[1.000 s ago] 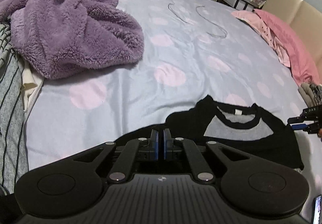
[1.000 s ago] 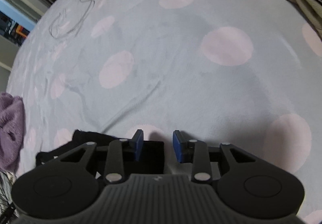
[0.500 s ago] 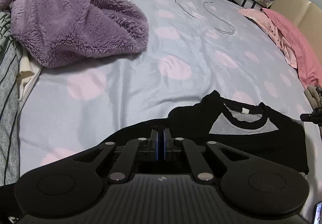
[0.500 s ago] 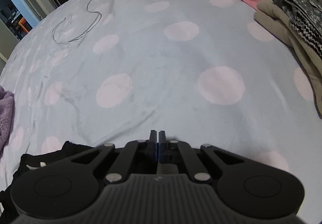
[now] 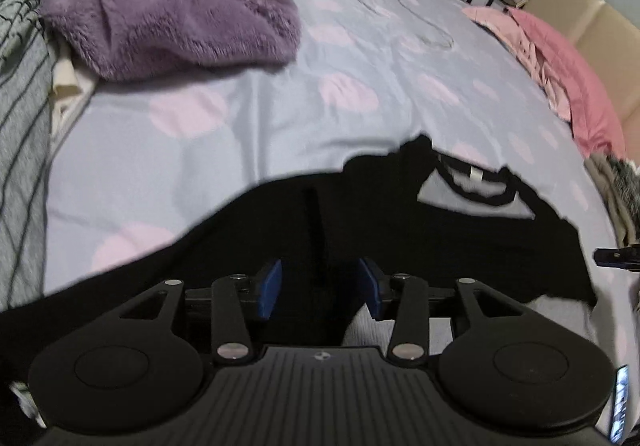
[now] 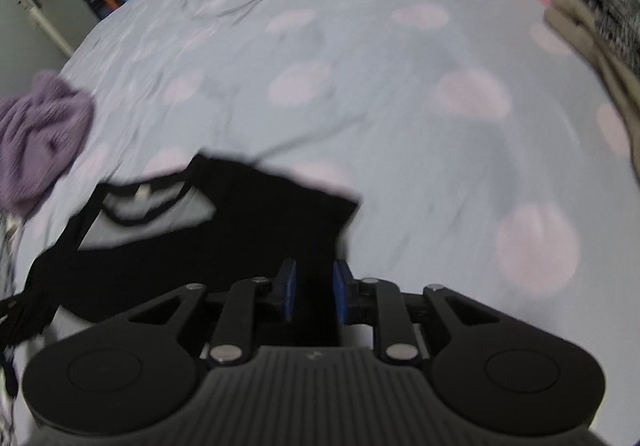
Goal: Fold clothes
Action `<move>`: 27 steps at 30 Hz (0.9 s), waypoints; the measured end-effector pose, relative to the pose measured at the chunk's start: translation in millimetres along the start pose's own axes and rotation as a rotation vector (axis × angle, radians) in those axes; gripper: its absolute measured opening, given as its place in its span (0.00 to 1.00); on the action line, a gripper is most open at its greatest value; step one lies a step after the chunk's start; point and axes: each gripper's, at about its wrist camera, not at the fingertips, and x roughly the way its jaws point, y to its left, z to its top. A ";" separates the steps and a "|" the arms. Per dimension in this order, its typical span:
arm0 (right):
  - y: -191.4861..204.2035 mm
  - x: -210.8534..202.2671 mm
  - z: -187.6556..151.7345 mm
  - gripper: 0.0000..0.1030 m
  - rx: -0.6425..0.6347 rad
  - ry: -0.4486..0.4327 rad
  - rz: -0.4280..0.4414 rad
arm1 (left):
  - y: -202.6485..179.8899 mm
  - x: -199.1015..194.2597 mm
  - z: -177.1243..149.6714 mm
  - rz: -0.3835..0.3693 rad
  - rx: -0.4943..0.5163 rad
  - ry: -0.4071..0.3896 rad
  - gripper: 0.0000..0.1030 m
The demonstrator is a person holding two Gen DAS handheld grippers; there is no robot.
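A polka-dot bed (image 5: 248, 133) filled both frames. Low in each, the left hand-held gripper (image 5: 320, 292) and right hand-held gripper (image 6: 314, 296) were opening over the black shirt (image 5: 400, 230), apparently releasing it to lie flat.

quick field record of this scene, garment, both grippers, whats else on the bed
garment: black shirt spread on the bed, neckline away from the cameras
left gripper: jaws opening, over black cloth, pads not pressing
right gripper: jaws opening, over the shirt's edge
surface: dotted bedsheet
other items: purple fleece, pink clothes, folded pile
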 end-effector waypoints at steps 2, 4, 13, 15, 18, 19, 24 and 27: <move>-0.5 -0.9 -12.1 0.25 0.012 0.021 0.008 | -3.9 4.2 -3.5 -0.020 -0.021 -0.010 0.34; -2.3 0.0 -19.8 0.28 0.019 0.026 -0.011 | -6.1 7.1 -5.7 -0.027 -0.042 -0.021 0.23; -5.6 17.2 -31.9 0.00 0.021 0.024 -0.167 | -0.4 4.0 0.6 0.121 0.020 0.063 0.01; -7.4 18.6 -31.4 0.00 0.023 0.026 -0.176 | 2.7 2.3 2.2 0.119 0.022 0.109 0.01; -8.3 10.5 -30.4 0.06 0.039 0.023 -0.162 | 10.3 -15.6 5.4 0.145 0.032 0.117 0.16; -7.1 4.7 -30.4 0.07 0.042 0.014 -0.166 | 13.5 -23.9 6.6 0.160 0.035 0.111 0.21; -0.6 -25.3 -40.5 0.29 0.070 0.014 -0.151 | 39.5 -72.4 10.6 0.206 -0.002 0.067 0.38; 2.8 -42.6 -53.9 0.36 0.082 0.028 -0.114 | 57.6 -104.9 7.1 0.260 -0.006 0.039 0.41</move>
